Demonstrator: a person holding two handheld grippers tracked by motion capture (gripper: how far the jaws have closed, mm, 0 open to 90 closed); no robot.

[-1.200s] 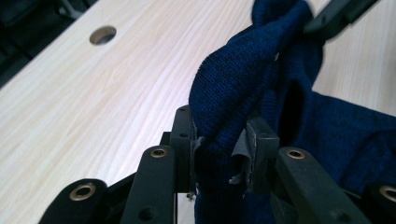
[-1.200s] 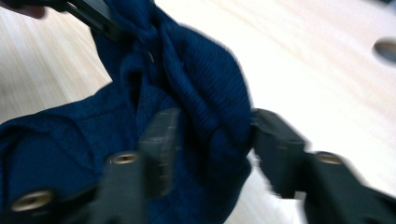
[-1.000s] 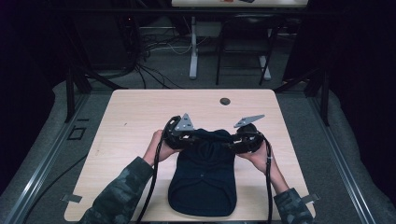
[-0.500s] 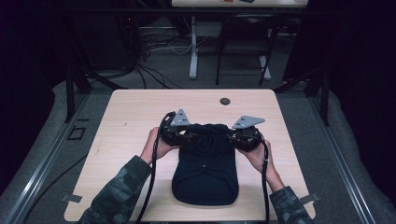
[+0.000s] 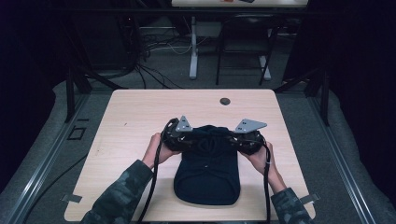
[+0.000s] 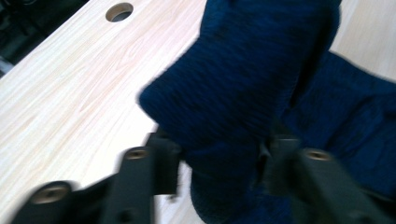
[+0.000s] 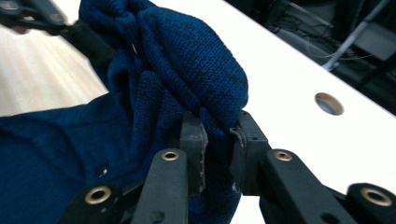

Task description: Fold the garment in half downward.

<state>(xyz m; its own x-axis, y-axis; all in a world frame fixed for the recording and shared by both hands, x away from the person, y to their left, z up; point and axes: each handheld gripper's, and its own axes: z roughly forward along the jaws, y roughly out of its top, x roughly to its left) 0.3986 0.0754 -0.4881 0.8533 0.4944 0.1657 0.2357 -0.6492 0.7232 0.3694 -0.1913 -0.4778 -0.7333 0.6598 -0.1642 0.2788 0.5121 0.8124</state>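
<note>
Since a second ago: both my grippers have carried the far edge of the dark blue knit garment (image 5: 208,172) away from me, and its near hem has slid up the table with it, the cloth now narrower and bunched at the top.

Item, garment: knitted, dark blue, lying on the light wooden table (image 5: 135,116) at the near middle, long axis running from me toward the far edge. Its near part lies flat; its far end is gathered and lifted between my two grippers. One small pale speck shows on the flat part.

Item, left gripper (image 6: 219,161): my jaws stand a fair way apart with a thick fold of the knit filling the gap between them; the view is blurred, yet the cloth is plainly pinched there.

Item, right gripper (image 7: 217,151): my jaws are drawn close, a narrow gap left, a fold of the knit clamped in it and bulging above the pads.

Item, hands: my left hand (image 5: 156,147) and right hand (image 5: 257,158) grip the tools at either side of the bunch, camouflage sleeves behind.

Item, table: round cable hole (image 5: 225,101) near the far edge, well apart from the garment.
</note>
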